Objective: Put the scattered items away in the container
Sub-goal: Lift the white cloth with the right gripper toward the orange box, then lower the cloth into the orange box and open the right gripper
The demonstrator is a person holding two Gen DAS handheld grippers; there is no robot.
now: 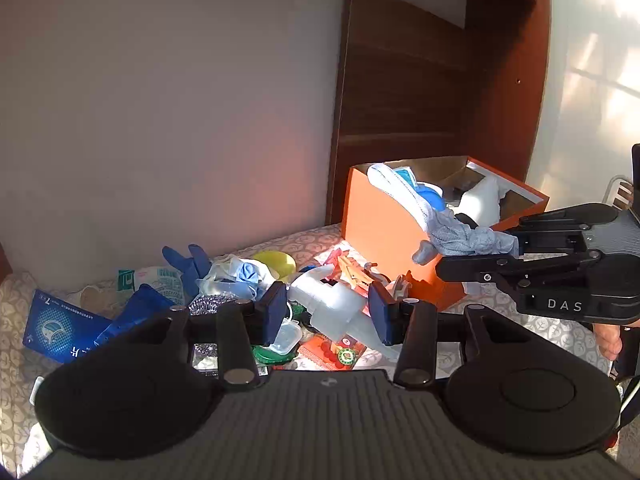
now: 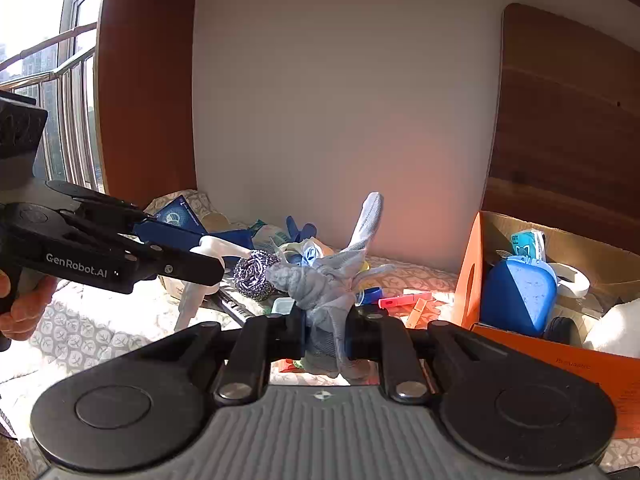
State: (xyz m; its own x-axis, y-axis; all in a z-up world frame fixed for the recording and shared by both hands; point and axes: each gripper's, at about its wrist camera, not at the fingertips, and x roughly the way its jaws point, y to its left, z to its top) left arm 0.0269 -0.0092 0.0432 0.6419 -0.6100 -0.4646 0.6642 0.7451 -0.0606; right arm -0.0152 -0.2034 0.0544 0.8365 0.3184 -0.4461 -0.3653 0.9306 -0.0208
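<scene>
The right hand-held gripper (image 2: 326,326) is clenched on a grey glove (image 2: 332,280), held beside the orange box (image 1: 384,224) at 3 o'clock in the left wrist view. The left hand-held gripper (image 1: 328,312) is released, its jaws spread over a white spray bottle (image 1: 332,304) amid the clutter on the leaf-patterned bed (image 1: 552,328). Only the right wrist view shows the box's blue case (image 2: 516,300) at 3 o'clock and the steel scourer (image 2: 254,274).

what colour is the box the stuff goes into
Orange box, with a plain brown inside; clearest in the left wrist view.
</scene>
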